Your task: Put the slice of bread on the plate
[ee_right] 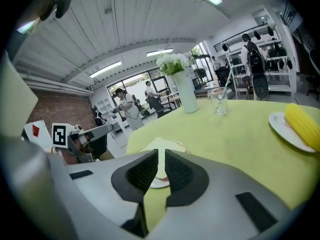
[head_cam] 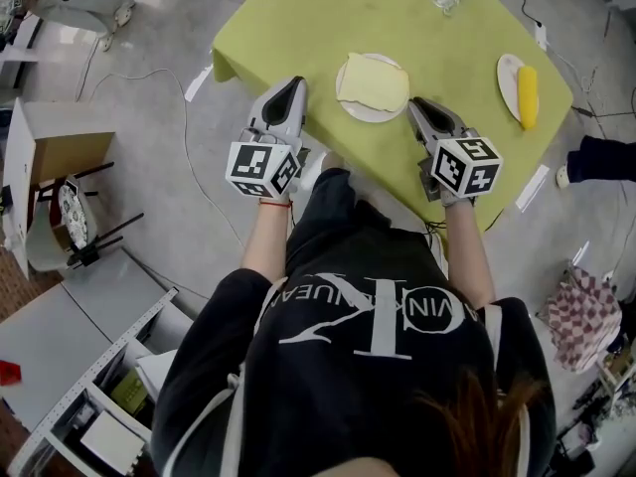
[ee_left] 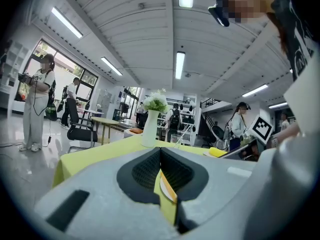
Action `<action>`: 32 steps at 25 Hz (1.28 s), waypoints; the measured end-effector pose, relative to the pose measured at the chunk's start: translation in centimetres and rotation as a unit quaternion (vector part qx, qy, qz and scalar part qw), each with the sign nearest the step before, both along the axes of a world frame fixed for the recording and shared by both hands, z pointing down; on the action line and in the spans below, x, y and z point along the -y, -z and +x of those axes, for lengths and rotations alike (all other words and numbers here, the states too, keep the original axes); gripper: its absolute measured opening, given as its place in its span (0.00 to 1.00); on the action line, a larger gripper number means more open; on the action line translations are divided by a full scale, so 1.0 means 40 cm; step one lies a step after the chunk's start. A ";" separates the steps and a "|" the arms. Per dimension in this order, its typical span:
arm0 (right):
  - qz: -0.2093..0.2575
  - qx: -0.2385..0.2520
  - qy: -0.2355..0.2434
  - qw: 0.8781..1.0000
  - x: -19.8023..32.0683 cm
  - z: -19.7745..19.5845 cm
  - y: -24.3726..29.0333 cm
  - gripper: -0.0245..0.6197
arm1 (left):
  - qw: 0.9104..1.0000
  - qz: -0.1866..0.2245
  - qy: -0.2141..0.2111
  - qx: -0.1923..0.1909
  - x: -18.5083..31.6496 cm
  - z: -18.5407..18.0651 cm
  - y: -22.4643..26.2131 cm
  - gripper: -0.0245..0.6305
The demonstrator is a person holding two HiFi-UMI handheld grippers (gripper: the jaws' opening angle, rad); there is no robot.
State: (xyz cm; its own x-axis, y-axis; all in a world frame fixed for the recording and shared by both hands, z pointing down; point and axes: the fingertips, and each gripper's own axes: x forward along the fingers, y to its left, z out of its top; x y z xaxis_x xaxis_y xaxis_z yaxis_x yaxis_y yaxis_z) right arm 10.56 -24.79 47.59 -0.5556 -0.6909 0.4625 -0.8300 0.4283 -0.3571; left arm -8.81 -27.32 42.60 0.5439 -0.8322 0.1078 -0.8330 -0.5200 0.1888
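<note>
Right gripper [ee_right: 160, 156]: jaws closing, down to a thin slit, nothing between them. I see it sitting just beside the plate [head_cam: 350, 108], at its 4 o'clock. Left gripper [head_cam: 294, 87] is clenched tight and empty, near the plate's 9 o'clock, over the edge of the green table [head_cam: 298, 18]. Slice of bread [head_cam: 374, 81] lies flat on the plate, covering most of it. Corn [head_cam: 528, 95] on a second plate [head_cam: 507, 73] at 3 o'clock, well apart.

Large "CK" on black shirt [head_cam: 350, 371]
</note>
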 end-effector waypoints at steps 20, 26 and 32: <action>0.151 0.007 -0.007 0.988 -0.034 0.031 0.161 0.04 | 0.999 0.036 0.031 0.001 -0.090 -0.052 0.078 0.05; 0.192 0.001 0.000 0.981 -0.035 0.035 0.213 0.04 | 0.998 0.051 0.042 0.000 -0.105 -0.068 0.115 0.05; 0.223 -0.006 0.007 0.975 -0.043 0.032 0.256 0.04 | 0.996 0.071 0.052 0.001 -0.119 -0.080 0.162 0.05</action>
State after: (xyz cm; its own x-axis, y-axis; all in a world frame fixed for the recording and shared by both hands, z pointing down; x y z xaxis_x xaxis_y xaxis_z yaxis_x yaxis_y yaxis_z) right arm 11.85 -23.08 37.37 -0.5622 -0.8176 0.1238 -0.8263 0.5495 -0.1236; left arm -12.00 -22.55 36.11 0.4533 -0.8913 -0.0137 -0.8843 -0.4516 0.1187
